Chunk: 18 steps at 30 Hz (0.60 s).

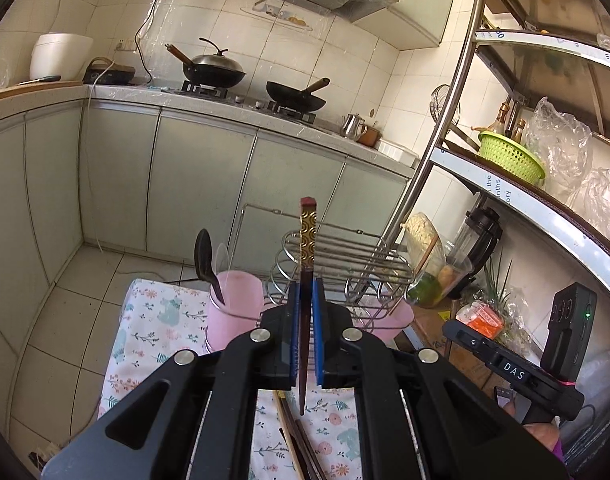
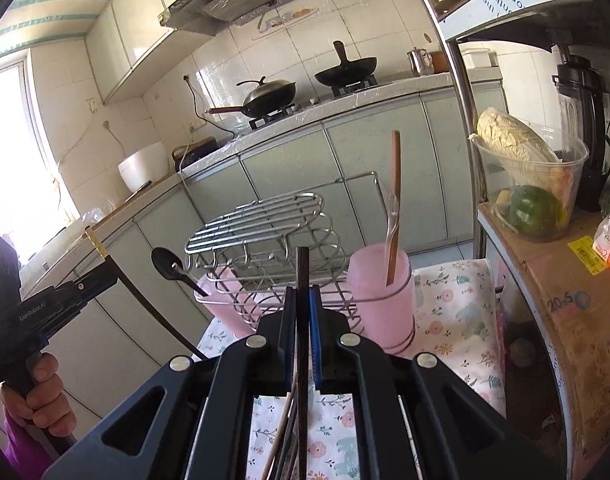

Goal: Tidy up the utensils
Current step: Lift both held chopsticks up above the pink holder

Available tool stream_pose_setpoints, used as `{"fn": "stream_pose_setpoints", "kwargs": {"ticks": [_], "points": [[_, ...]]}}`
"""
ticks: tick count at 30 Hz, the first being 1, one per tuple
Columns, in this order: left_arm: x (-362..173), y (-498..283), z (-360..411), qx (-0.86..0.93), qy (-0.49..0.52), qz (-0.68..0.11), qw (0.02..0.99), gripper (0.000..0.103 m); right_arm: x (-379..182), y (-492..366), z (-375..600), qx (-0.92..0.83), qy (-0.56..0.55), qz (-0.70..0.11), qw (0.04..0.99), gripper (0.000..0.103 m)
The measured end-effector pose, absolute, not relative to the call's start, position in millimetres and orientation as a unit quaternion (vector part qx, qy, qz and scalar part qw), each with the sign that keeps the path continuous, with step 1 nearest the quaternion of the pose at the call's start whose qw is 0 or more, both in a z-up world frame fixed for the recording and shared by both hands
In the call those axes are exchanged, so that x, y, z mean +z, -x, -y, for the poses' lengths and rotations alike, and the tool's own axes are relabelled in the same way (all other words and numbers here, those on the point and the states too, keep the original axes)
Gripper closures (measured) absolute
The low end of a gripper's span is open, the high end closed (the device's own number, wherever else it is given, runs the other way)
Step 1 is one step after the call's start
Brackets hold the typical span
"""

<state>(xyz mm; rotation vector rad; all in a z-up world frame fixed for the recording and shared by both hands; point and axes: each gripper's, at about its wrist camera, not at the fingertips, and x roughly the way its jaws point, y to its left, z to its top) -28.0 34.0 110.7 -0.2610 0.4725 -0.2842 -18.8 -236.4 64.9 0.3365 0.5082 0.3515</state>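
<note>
Above the floral cloth, short of the wire rack, both tongs pinch one chopstick each.

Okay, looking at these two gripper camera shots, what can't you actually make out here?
- Loose chopsticks on the floral cloth: left wrist view, the left gripper body hides most of them, so no count.
- Lower tip of the right gripper's dark chopstick: right wrist view, cut off by the bottom edge.
- Inside the pink cups: both views, frosted walls hide whatever lies low.
- Carton label: right wrist view, too small to read.
</note>
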Motion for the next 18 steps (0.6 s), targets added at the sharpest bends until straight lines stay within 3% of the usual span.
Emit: {"fn": "stream_pose_setpoints", "kwargs": {"ticks": [18], "points": [[148.6, 12.5, -36.4, -0.127, 0.130, -0.177, 0.967, 0.098, 113.8, -2.7, 265.1, 0.146, -0.153, -0.189, 0.959, 0.097]]}}
